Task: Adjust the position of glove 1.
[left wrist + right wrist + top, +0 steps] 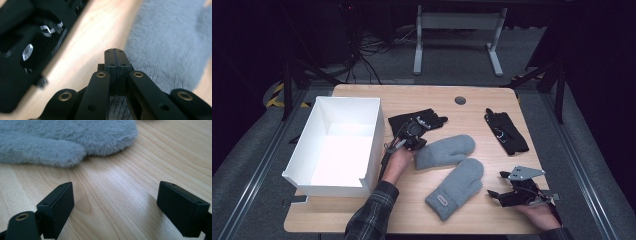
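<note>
Hovering at the far mitten's cuff, left gripper is pressed together; right gripper sits spread on the table.

Box left on table; 2 mittens centre; gloves behind.

My high camera looks forward and down over the whole table, while both gripper cameras sit low and close, each sharing grey mittens with it.
</note>
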Motion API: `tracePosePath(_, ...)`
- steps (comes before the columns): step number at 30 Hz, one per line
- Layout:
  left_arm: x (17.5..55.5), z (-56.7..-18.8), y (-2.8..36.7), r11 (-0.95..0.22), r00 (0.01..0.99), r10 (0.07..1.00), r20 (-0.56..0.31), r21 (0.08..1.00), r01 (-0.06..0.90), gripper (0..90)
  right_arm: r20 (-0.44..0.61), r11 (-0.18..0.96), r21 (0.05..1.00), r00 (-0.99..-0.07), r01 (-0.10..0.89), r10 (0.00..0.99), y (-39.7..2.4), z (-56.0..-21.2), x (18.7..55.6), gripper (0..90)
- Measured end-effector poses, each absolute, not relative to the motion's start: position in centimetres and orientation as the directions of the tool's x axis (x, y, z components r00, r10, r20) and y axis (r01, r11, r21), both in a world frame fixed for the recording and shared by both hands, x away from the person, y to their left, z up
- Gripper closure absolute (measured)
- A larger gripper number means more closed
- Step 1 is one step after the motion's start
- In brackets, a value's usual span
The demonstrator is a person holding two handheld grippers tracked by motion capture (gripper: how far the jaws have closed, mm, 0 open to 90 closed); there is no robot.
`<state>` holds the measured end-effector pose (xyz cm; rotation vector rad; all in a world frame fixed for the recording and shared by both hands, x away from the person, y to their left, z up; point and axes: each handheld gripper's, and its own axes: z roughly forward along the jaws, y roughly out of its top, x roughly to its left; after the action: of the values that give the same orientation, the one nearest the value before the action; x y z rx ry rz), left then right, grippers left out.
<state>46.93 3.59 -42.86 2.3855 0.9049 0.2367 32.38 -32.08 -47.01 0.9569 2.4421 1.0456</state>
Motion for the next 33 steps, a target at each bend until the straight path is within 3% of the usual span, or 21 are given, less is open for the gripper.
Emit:
tracePosePath(9, 43.3, -42.9, 4.2, -0.618, 0.762, 0.647, -0.029, 0.566, 0.545, 90.0, -0.026, 0.507, 0.730, -0.724, 0.457, 0.689, -32.1, -47.0, 32.4, 14.6)
tracePosePath(13, 43.2, -42.0, 4.1, -0.585, 0.775, 0.629, -0.052, 0.625, 0.517, 88.9, -0.026, 0.507, 0.730, -0.724, 0.457, 0.689, -32.1, -47.0, 32.4, 14.6)
tracePosePath(20, 43.1, -41.9, 1.7, -0.588, 0.824, 0.561, -0.084, 0.660, 0.468, 61.8, -0.026, 0.507, 0.731, -0.724, 0.457, 0.689, -32.1, -47.0, 32.4, 14.7)
tracePosePath(24, 43.3, -42.9, 0.6, -0.618, 0.831, 0.552, -0.066, 0.637, 0.461, 55.0, -0.026, 0.507, 0.731, -0.724, 0.457, 0.689, -32.1, -47.0, 32.4, 14.7)
tracePosePath(29, 43.3, -44.0, -0.2, -0.649, 0.836, 0.546, -0.054, 0.603, 0.463, 57.2, -0.026, 0.507, 0.731, -0.724, 0.457, 0.689, -32.1, -47.0, 32.4, 14.7)
tracePosePath(33, 43.3, -44.3, -0.4, -0.672, 0.843, 0.536, -0.041, 0.583, 0.456, 70.8, -0.026, 0.507, 0.730, -0.724, 0.457, 0.689, -32.1, -47.0, 32.4, 14.6)
